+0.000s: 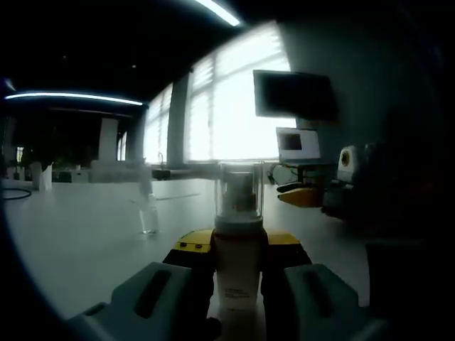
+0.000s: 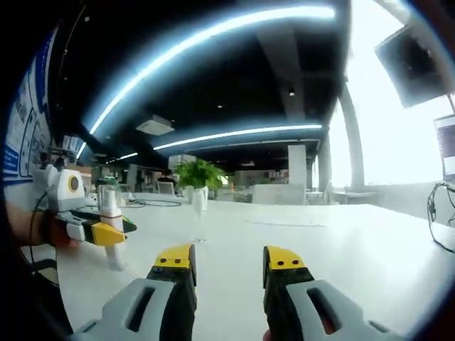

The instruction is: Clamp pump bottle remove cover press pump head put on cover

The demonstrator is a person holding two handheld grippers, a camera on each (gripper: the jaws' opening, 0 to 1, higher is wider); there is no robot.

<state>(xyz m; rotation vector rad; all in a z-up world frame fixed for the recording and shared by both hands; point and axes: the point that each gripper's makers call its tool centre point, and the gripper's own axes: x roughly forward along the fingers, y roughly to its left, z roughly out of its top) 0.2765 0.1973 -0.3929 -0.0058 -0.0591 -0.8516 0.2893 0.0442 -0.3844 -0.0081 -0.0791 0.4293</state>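
Observation:
A white pump bottle [image 1: 238,280] stands upright between the yellow-tipped jaws of my left gripper [image 1: 238,243], which is shut on its body. A clear cover [image 1: 239,188] sits over the pump head. In the right gripper view the same bottle [image 2: 111,217], with its clear cover [image 2: 108,193], shows at the far left, held above the table by the left gripper [image 2: 106,230]. My right gripper [image 2: 229,259] is open with nothing between its jaws, well to the right of the bottle. It enters the left gripper view [image 1: 295,192] from the right.
The white table [image 2: 320,249] stretches ahead. On it stands a small clear bottle [image 1: 148,213], also visible in the right gripper view [image 2: 199,209]. A monitor [image 1: 295,92] and a laptop [image 1: 298,142] stand by the bright windows, with cables [image 2: 435,213] at the table's right. A potted plant [image 2: 199,172] is far back.

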